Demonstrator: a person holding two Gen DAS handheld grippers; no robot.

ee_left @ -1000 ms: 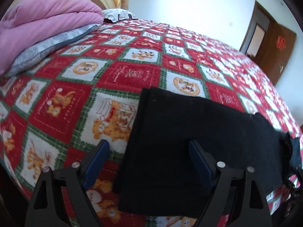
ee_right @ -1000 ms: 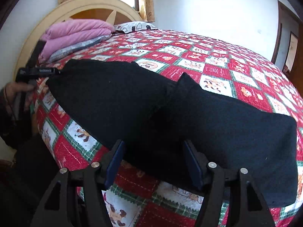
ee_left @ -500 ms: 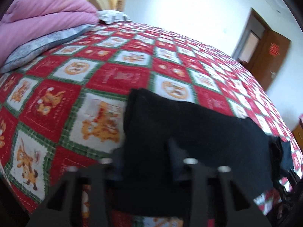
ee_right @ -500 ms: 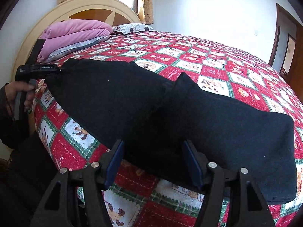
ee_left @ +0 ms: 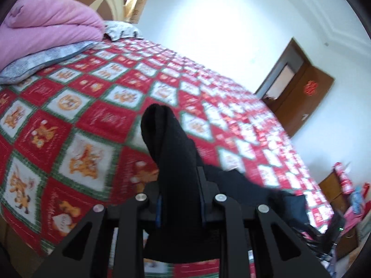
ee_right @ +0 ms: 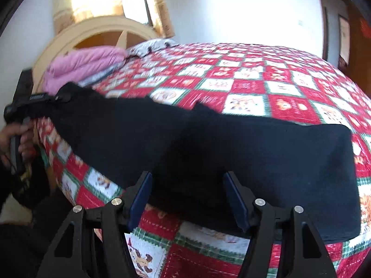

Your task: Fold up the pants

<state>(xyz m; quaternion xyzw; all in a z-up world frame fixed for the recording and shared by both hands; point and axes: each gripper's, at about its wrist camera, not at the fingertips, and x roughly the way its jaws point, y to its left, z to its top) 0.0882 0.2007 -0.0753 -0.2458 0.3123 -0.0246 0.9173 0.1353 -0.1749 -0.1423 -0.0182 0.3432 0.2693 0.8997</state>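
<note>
The black pants [ee_right: 208, 148] lie along the near edge of the bed [ee_right: 266, 88], stretched lengthwise over the red, green and white patchwork quilt, with the bottom hem close to the bed's near side. At the headboard end, the left gripper [ee_left: 179, 199] has its fingers [ee_left: 201, 185] clenched on a bunched corner of the pants, and that corner stands lifted off the quilt in a thick upright fold. From the other side I can see the person's left hand [ee_right: 19, 136] wrapped around that gripper's handle just off the bed's corner. The right gripper [ee_right: 189, 197] hovers at the near edge over the middle of the pants, its blue-padded fingers [ee_right: 140, 197] spread wide on either side of the cloth without pinching it. Beyond the pants the quilt runs broad and flat toward the far edge. A folded pink blanket [ee_left: 46, 30] sits on a grey pillow [ee_left: 44, 58] at the head corner, against the cream headboard [ee_right: 97, 32], well apart from the pants. A brown door [ee_left: 299, 92] stands past the far side of the bed, and some clutter sits low near the foot end.
</note>
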